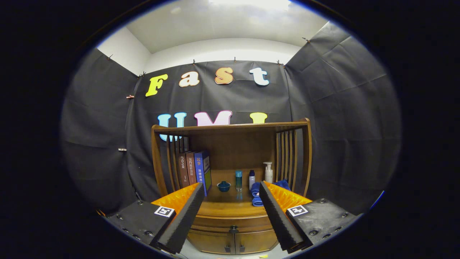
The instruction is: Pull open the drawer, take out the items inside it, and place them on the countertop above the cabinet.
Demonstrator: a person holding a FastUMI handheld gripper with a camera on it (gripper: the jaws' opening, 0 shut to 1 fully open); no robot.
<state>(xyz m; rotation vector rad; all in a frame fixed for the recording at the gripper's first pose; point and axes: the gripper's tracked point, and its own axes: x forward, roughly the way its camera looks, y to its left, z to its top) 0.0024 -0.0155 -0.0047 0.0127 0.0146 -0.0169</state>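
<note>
Gripper (230, 212) jaws wide open, nothing betw fingers, held well short of the cabinet (230, 233). Drawer (233, 222) shut, straight ahead betw the fingers, long axis running left-right, knob (234, 227) facing the gripper. Countertop (230, 205) above it carries books (196, 169) at left, small bowl (223, 186), bottles (238, 180), blue towels (256, 194) at right.

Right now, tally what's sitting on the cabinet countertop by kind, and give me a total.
Books: 3
Small bowl: 1
Bottles: 3, one a pump bottle
Blue towels: at least 2, partly behind the open claw
Total: at least 9
</note>
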